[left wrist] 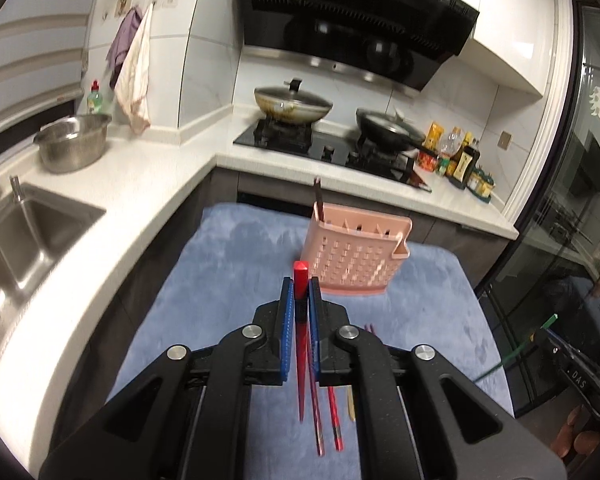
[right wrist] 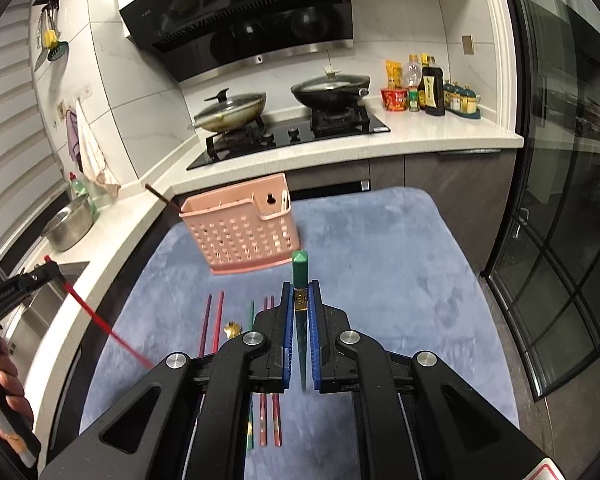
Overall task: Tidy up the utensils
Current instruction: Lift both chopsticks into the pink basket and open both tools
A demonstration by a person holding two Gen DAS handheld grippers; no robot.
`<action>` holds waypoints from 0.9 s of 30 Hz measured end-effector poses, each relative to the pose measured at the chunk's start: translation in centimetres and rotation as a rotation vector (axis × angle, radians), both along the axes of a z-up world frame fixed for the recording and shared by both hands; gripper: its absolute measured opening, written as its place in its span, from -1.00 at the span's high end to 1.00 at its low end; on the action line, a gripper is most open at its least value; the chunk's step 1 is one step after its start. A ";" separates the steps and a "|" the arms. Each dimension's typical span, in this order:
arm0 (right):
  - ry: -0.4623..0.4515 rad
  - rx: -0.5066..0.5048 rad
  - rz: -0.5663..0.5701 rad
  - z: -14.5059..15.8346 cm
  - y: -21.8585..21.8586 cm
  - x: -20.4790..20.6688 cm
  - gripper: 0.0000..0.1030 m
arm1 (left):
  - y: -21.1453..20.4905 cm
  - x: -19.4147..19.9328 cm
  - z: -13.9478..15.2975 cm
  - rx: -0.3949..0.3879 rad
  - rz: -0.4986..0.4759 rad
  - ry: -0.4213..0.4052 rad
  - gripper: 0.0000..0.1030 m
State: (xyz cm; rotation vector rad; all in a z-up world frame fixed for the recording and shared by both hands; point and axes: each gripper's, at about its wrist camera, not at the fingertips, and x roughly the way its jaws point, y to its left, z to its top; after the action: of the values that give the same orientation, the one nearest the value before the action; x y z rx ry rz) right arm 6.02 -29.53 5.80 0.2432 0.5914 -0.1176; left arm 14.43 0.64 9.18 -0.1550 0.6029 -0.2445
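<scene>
Chopsticks being gathered: left gripper (left wrist: pixel 300 300) clamping red chopstick (left wrist: pixel 301 280), right gripper (right wrist: pixel 301 304) clamping green chopstick (right wrist: pixel 300 276). Pink holder (right wrist: pixel 240 232) standing toward blue mat's (right wrist: pixel 400 260) far edge, seemingly holding one stick. Needing next: tipping points down over holder's rim.

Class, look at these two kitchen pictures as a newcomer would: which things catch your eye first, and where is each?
A red chopstick stands clamped in the left gripper at the centre, and a green chopstick in the right gripper. Just beyond them a pink basket sits on the blue mat, one dark chopstick already in it. More chopsticks lie on the mat.
</scene>
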 end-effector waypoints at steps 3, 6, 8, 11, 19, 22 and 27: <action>-0.020 0.007 0.000 1.0 -0.3 0.5 0.87 | -0.4 0.7 1.7 -0.004 -0.013 -0.032 0.87; -0.050 0.036 0.001 2.2 -1.0 1.3 0.87 | -0.9 1.3 3.3 -0.009 -0.025 -0.070 0.87; -0.081 0.052 -0.001 3.5 -1.5 2.2 0.87 | -1.3 1.9 4.9 -0.032 -0.037 -0.104 0.87; -0.127 0.070 0.006 5.4 -2.0 3.8 0.87 | -2.0 3.2 7.4 -0.068 -0.049 -0.159 0.87; -0.244 0.100 0.048 10.9 -1.9 9.9 0.87 | -4.7 7.8 12.2 -0.065 -0.041 -0.294 0.87; -0.263 0.107 0.070 11.8 -1.5 12.7 0.87 | -5.4 10.0 12.7 -0.075 -0.034 -0.301 0.87; -0.266 0.096 0.093 11.8 -0.7 16.9 0.87 | -6.5 13.8 12.1 -0.064 -0.015 -0.294 0.87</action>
State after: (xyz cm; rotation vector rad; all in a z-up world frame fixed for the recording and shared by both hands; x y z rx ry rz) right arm 22.90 -30.18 17.56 0.3177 0.3429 0.0333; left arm 28.26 -5.87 21.28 -0.1723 0.3047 -0.2949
